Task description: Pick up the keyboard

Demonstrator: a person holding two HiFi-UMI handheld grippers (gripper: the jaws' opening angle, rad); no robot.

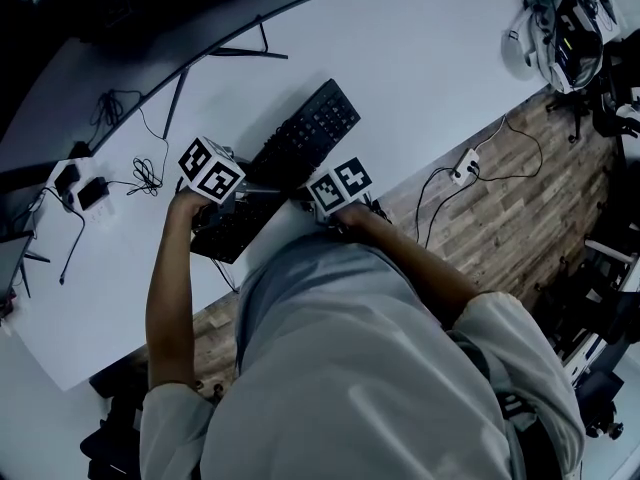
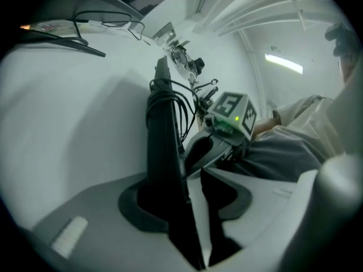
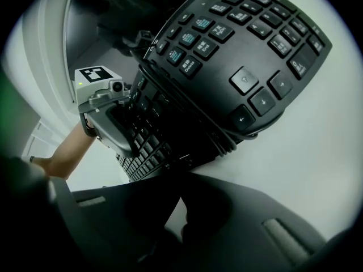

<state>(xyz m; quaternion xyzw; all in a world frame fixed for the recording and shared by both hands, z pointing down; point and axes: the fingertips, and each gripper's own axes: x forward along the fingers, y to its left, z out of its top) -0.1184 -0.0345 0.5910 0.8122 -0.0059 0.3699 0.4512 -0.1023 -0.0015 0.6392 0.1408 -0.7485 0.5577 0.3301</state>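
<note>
With left gripper (image 1: 222, 206) and right gripper (image 1: 308, 204) each pinching the keyboard (image 1: 305, 133), we judge the grasp made and a level lift next.

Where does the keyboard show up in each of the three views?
Head view: the keyboard lies diagonally at the centre.
Left gripper view: seen edge-on, a dark upright slab just left of centre.
Right gripper view: keys face the camera, filling the upper middle.
Shared landmark: the white table under it.
</note>
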